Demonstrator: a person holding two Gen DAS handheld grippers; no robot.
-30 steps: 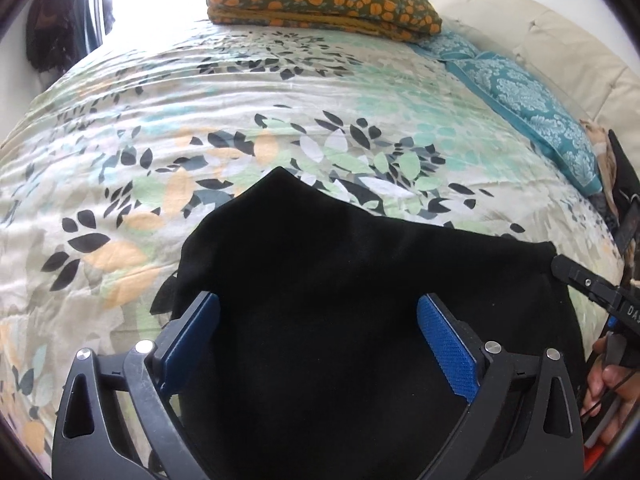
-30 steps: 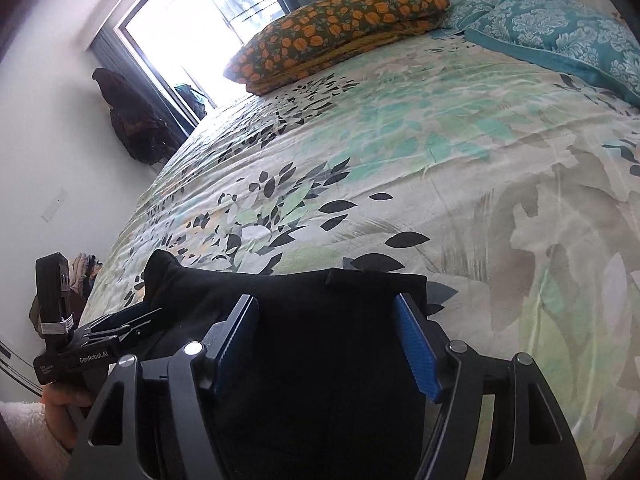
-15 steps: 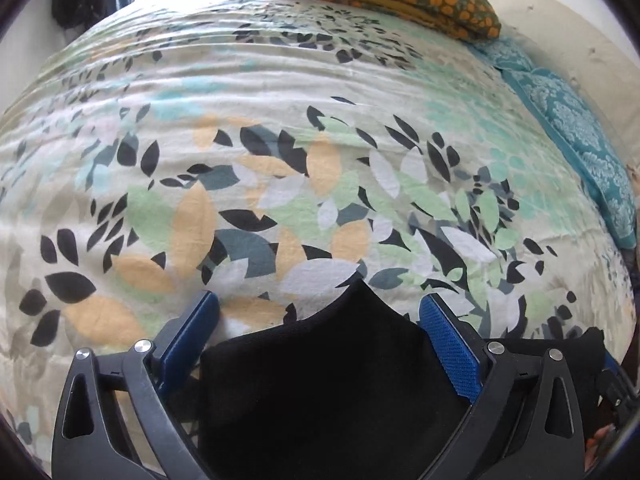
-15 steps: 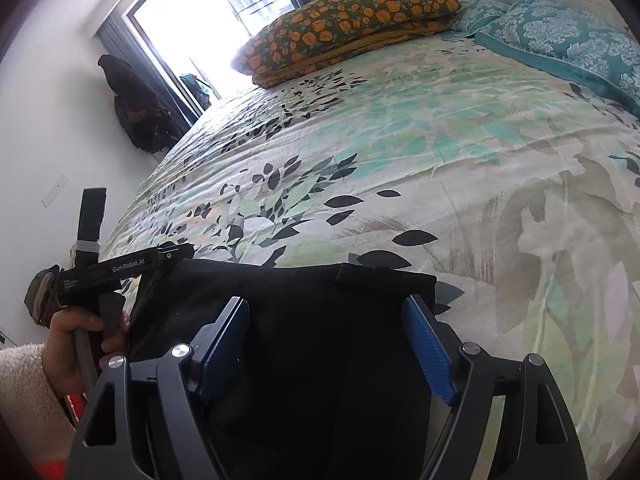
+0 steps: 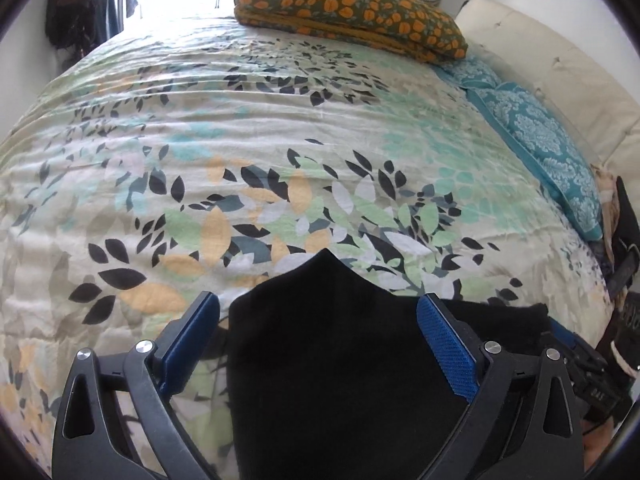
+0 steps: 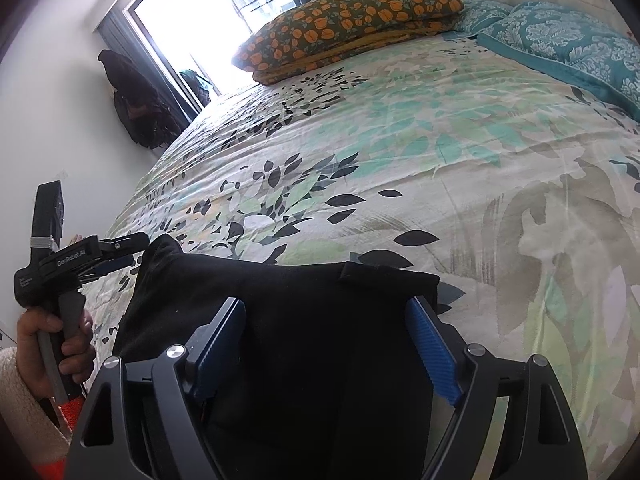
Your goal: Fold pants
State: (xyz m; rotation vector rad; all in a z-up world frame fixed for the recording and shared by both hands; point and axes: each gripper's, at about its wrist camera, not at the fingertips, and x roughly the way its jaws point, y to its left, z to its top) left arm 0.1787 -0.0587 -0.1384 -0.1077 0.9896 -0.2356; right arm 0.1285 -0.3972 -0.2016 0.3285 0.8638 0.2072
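The left gripper is wide open, holding nothing, just over the black pants. The right gripper is wide open too, over the same pants. The pants lie on the leafy bedspread. Far past the pants sits an orange flowered pillow, with a teal pillow beside it.

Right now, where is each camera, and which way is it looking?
Left wrist: on the left tool, looking across the black pants and leafy bedspread toward the orange-flowered pillow; its own open fingers show.
Right wrist: on the right tool, above the pants' other end; the left hand shows.
Shared: pants, bedspread, both pillows.
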